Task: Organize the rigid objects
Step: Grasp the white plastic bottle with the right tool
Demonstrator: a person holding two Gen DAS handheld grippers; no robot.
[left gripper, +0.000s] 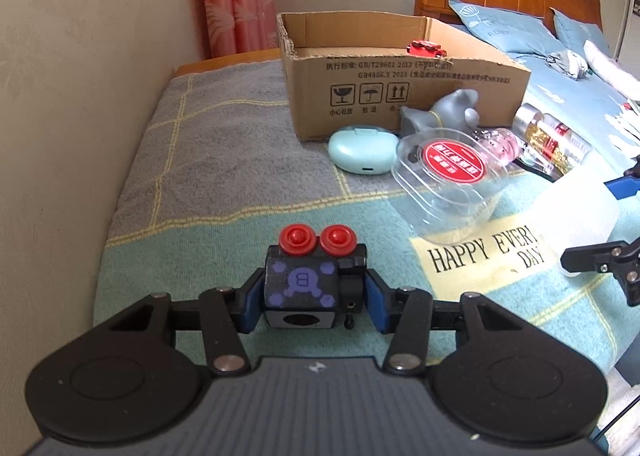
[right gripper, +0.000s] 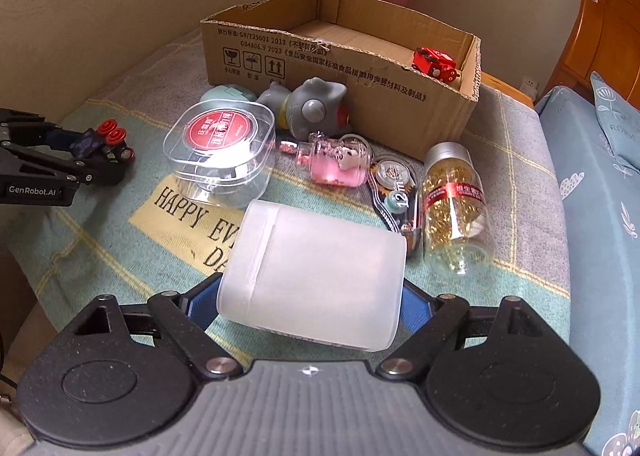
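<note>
**Both claws loaded over the bed blanket**

The left claw (left gripper: 314, 296) is clamped on a black toy block (left gripper: 314, 280), its blue pads pressed to the block's two sides. The block's two red knobs point away from the camera toward the cardboard box (left gripper: 400, 95); its top face bears a purple "B".

The right claw (right gripper: 310, 300) is clamped on a frosted white jar (right gripper: 316, 276), held above the blanket (right gripper: 120, 248). The jar lies tilted on its side, its long axis running across the claw, lid end to the left.

The blanket reads "HAPPY EVERY DAY" in part. The box side shows "GB/T29601 2013" and "GB4806.9 2023", and a red toy car (right gripper: 434, 63) sits inside at its right end. The left claw's body carries "GenRobot.AI". A correction tape (right gripper: 396, 191) beside the gold-filled bottle (right gripper: 456, 199) shows "12m".
</note>
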